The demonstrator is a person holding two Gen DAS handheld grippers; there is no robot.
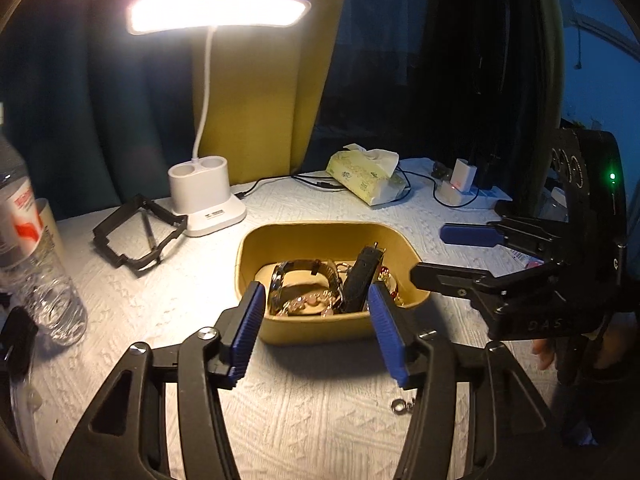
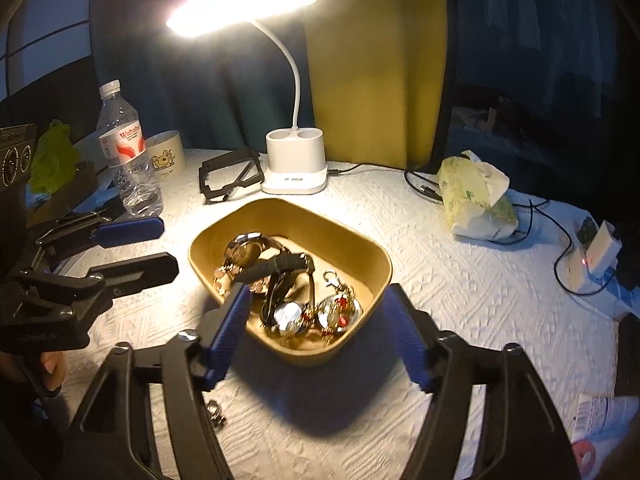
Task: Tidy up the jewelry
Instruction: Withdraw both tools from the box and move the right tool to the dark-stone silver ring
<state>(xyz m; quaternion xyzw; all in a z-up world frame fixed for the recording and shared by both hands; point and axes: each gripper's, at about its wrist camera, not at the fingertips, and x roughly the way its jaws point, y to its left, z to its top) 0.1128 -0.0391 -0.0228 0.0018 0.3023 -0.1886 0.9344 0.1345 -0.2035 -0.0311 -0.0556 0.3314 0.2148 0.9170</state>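
Lamp-lit and covered in a white quilted cloth, the desk [image 1: 120, 300] is carrying a tan tray [image 1: 320, 322] at its middle, with a white lamp [image 2: 295, 168] standing behind it. Jewelry is lying heaped inside the tray: a metal watch [image 2: 244, 250] toward the far left, a black strap [image 2: 276, 266] lying across it, and gold and red pieces [image 2: 338, 314] at the near end.

Both tools are hovering over the tray, each pair of fingers spread wide and pinching nothing. The left gripper [image 1: 316, 326] is framing the tray's near wall in its own view; the right gripper [image 2: 320, 332] is doing the same from its side.

Two small rings [image 1: 402, 405] are sitting loose on the cloth just outside the tray, so the work is probably not finished. To do this step well, whichever gripper is going for them should be coming down slowly and closing low against the cloth, since such small metal things are likely to slip or roll.

In the right wrist view the tray's long axis is running from far left to near right. The strap is pointing roughly along the tray's width, its thicker end toward the right; in the left view it is standing propped, tilted up against the other pieces.
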